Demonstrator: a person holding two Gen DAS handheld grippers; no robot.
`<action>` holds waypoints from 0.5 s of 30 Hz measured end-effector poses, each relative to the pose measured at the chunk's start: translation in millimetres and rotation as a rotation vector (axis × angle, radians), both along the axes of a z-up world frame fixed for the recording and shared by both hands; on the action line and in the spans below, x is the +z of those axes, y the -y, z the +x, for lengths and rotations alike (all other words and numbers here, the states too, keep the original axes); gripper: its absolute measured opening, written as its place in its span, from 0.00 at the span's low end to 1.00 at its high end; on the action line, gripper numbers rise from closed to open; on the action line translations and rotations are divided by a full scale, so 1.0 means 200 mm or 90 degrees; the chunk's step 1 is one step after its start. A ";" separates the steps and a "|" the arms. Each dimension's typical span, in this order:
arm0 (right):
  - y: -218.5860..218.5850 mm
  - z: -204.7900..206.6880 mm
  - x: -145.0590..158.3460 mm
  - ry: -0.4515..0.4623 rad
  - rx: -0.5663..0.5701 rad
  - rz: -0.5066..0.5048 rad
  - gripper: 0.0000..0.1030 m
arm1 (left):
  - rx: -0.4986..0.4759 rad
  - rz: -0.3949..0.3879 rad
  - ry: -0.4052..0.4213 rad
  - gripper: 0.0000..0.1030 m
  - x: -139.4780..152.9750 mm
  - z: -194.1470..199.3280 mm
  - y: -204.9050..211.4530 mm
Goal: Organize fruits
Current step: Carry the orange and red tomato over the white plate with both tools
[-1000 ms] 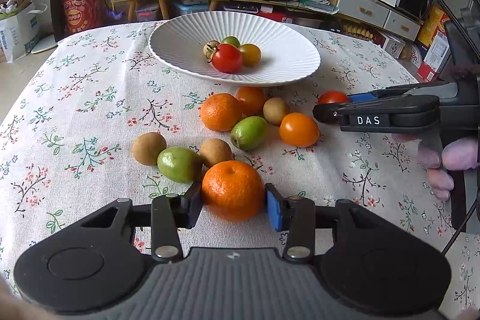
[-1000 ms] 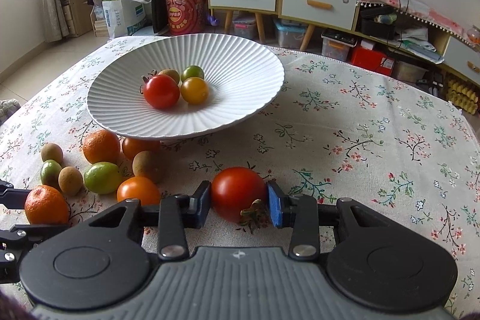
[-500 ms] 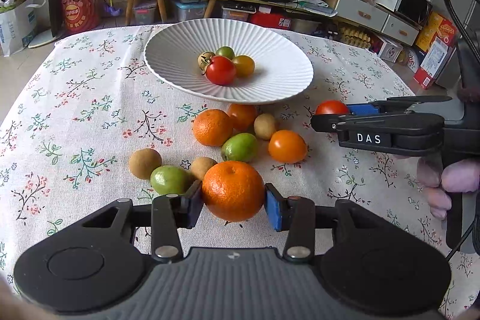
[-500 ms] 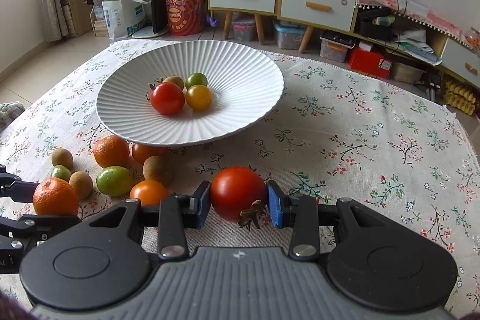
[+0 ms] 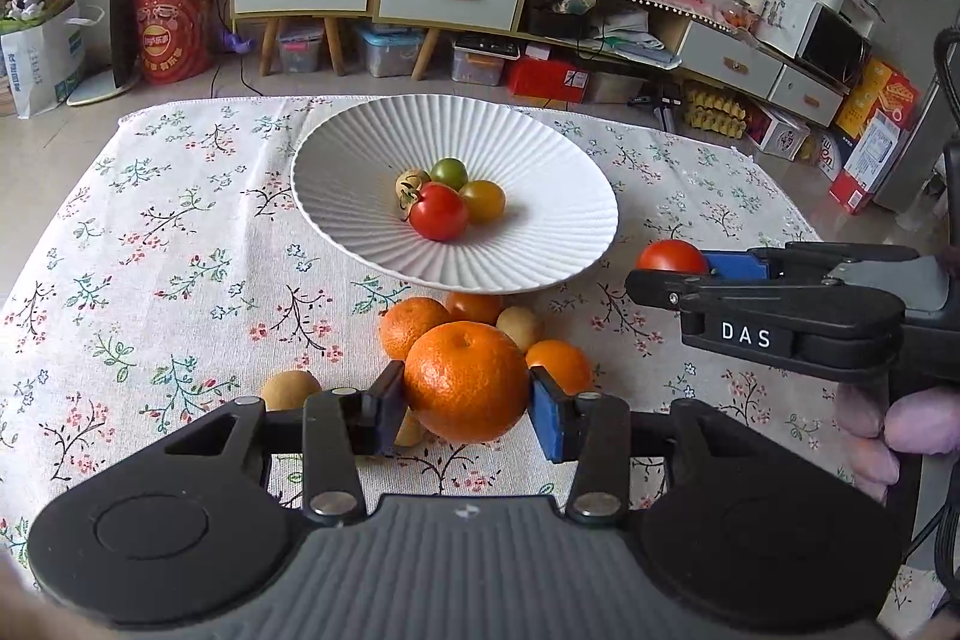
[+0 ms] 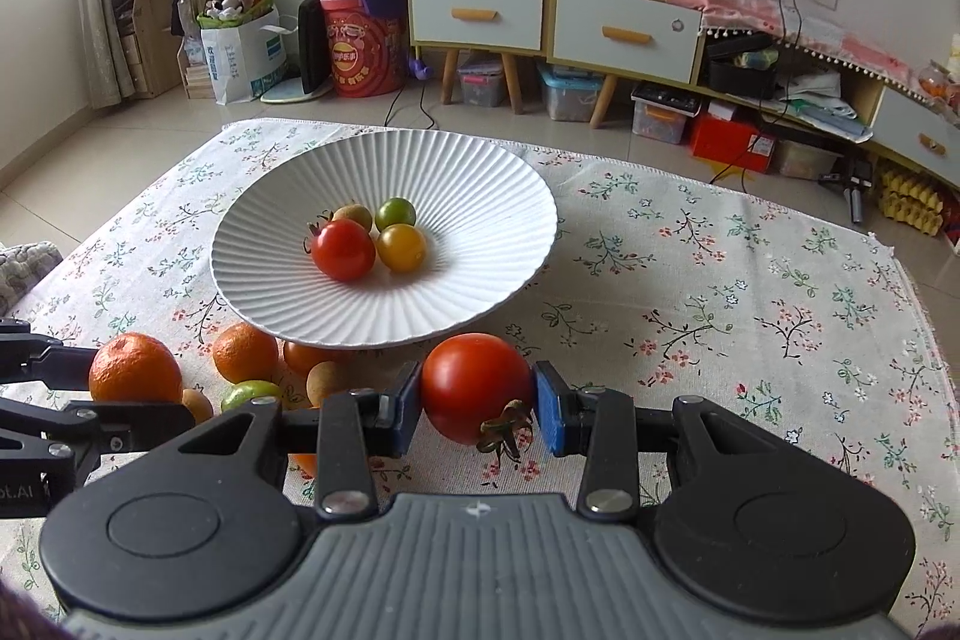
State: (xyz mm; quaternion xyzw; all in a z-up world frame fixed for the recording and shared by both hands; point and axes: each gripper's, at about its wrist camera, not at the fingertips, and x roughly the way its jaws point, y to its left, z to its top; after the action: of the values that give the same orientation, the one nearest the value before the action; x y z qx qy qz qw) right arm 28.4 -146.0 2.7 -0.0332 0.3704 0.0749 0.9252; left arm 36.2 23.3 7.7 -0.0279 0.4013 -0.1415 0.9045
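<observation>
1. Between the blue pads of the left tool [image 5: 467, 403] sits a large orange [image 5: 467, 381], clamped on both sides and held clear of the cloth, above the loose fruit near the desk's near edge.
2. The right tool [image 6: 475, 407] grips a red tomato [image 6: 476, 385] between its pads, stem end turned down and toward the camera; in the left view it comes in from the right edge, a hand [image 5: 888, 430] wrapped around its handle.
3. Just beyond the two tools, loose fruit lies on the flowered tablecloth [image 5: 150, 250]: a smaller orange [image 6: 245, 352], a green fruit [image 6: 252, 394], brown kiwi-like fruits [image 5: 291, 389] and more orange ones, partly tucked under the plate's near rim.
4. Further out, around the middle of the desk, stands the white ribbed plate [image 6: 480, 196], holding four small tomatoes bunched together: red [image 6: 342, 249], yellow [image 6: 401, 247], green [image 6: 395, 213] and a pale one [image 6: 354, 214].
5. Past the desk's far edge stands a drawer cabinet [image 6: 540, 22] amid floor clutter.
</observation>
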 end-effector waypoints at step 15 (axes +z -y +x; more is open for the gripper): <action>0.02 0.12 0.08 0.012 -0.031 0.047 0.35 | 0.022 -0.025 0.017 0.34 0.09 0.19 0.01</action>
State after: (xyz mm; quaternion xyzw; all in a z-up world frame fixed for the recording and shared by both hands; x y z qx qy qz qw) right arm 52.1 -150.8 18.1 0.0092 0.3596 0.0657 0.9307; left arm 74.4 20.8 26.4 -0.0504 0.3855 -0.1342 0.9115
